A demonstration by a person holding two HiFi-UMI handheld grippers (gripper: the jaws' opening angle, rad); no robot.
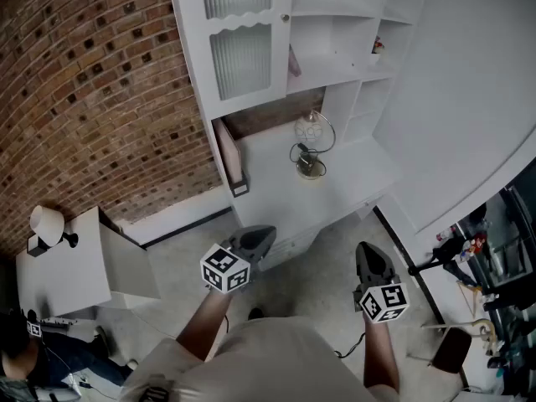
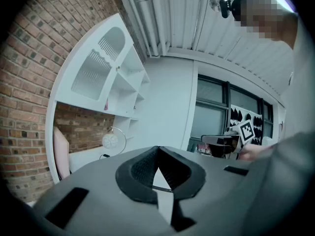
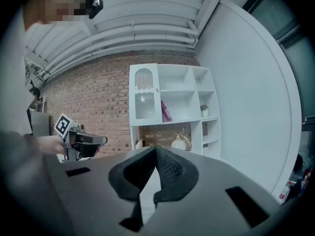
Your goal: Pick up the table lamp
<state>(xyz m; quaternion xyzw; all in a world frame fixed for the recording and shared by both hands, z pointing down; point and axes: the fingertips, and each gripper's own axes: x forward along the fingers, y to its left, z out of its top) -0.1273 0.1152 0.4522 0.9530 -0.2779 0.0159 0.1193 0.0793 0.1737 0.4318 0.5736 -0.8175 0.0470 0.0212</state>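
Note:
The table lamp (image 1: 310, 143), a pale globe inside a thin metal ring on a dark base, stands on the white desk (image 1: 276, 182) under the shelf unit. It also shows far off in the left gripper view as the table lamp (image 2: 111, 140) and in the right gripper view as the table lamp (image 3: 179, 142). My left gripper (image 1: 265, 233) hovers in front of the desk's near edge, jaws shut with nothing between them. My right gripper (image 1: 367, 251) hangs level to its right, well short of the lamp, also shut with nothing in it.
A pink folder (image 1: 228, 154) leans at the desk's left end. Shelves above hold a pink book (image 1: 294, 61) and a small plant (image 1: 378, 46). A white side table (image 1: 63, 270) at left carries a white-shaded lamp (image 1: 47, 224). A person's arm (image 1: 25, 354) shows at bottom left, dark equipment (image 1: 469, 245) at right.

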